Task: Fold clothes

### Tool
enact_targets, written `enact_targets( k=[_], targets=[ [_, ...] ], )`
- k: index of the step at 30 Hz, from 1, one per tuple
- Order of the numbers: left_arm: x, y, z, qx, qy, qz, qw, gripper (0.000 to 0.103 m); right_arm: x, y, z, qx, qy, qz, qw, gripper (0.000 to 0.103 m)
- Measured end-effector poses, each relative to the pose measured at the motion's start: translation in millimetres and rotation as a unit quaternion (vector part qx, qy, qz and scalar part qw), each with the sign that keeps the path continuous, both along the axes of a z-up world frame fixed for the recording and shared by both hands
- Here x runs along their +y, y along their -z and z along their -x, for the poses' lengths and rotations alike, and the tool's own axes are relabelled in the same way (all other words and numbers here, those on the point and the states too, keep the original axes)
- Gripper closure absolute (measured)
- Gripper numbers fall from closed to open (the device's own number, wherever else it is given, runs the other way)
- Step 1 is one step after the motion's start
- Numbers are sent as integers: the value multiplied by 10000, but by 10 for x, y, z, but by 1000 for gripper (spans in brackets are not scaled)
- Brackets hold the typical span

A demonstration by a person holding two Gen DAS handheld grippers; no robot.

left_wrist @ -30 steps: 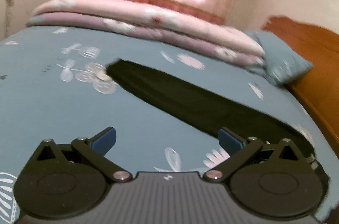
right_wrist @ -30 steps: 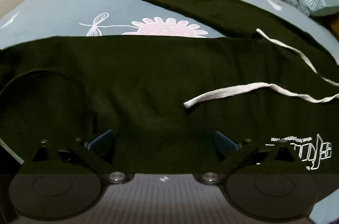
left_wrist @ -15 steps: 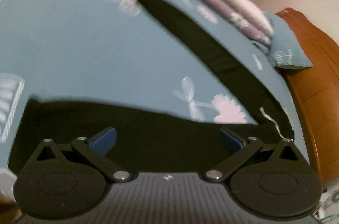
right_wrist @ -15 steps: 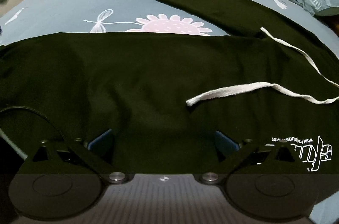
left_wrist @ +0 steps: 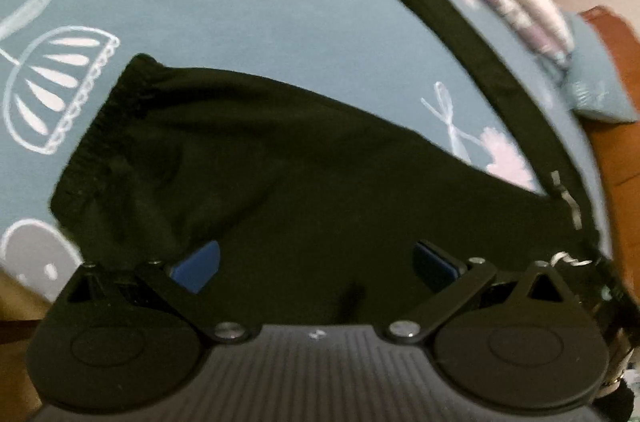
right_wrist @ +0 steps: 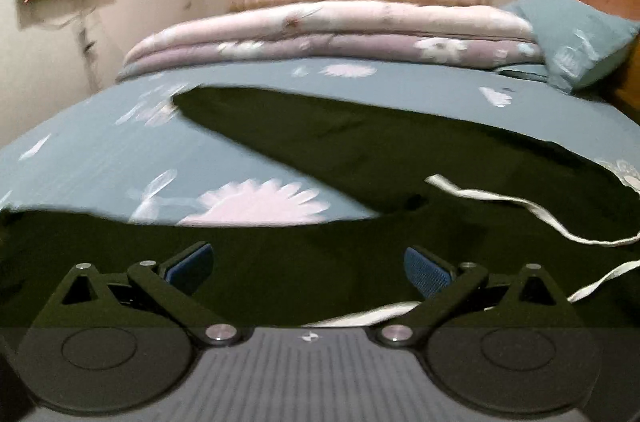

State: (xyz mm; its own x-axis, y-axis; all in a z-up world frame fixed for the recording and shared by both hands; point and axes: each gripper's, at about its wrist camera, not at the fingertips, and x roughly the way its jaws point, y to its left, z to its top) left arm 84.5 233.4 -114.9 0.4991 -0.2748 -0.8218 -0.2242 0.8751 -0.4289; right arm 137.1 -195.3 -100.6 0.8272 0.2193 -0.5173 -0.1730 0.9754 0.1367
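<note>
- Black fabric trousers (left_wrist: 304, 158) with an elastic cuff lie spread on the bed's blue sheet (left_wrist: 208, 2) printed with white flowers; legs splayed apart.
- White flat drawstring (right_wrist: 520, 206) trails loose across the waistband area.
- Left gripper (left_wrist: 316, 262) over the nearer leg, jaws wide, holding nothing.
- Right gripper (right_wrist: 306, 264) low above the dark cloth, jaws wide, empty.
- Folded pink-and-mauve floral quilt (right_wrist: 328, 34) at the far side.
</note>
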Motion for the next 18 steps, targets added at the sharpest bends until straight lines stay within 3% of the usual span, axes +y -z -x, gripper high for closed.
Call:
enact_targets(
  k=[3,6,8,10,13,17,18],
  targets=[
    [-288,-106,-13,-156,280,-85,9995,1,-195,147,-175,471,644,-621,9949,0],
    [-534,-57,-71,-132,462,-132,9988,1,-309,137,-322,966,775,-1256,9843,0],
    [-562,64,-93,159,402,-118,9990,2,-379,80,-272,854,877,-1294,9840,0],
    [-563,82,-4,11,395,-163,9991,1,-449,19,-215,720,986,-1296,9840,0],
    [-518,58,112,359,233,-341,9985,1,-560,-80,-155,524,1214,-1344,9821,0],
    [-424,-93,172,591,-145,-542,9967,1,-748,-126,-152,597,1369,-1856,9712,0],
    [-404,-183,167,439,-181,-533,9974,1,-782,-120,-149,615,1418,-1930,9690,0]
  ],
)
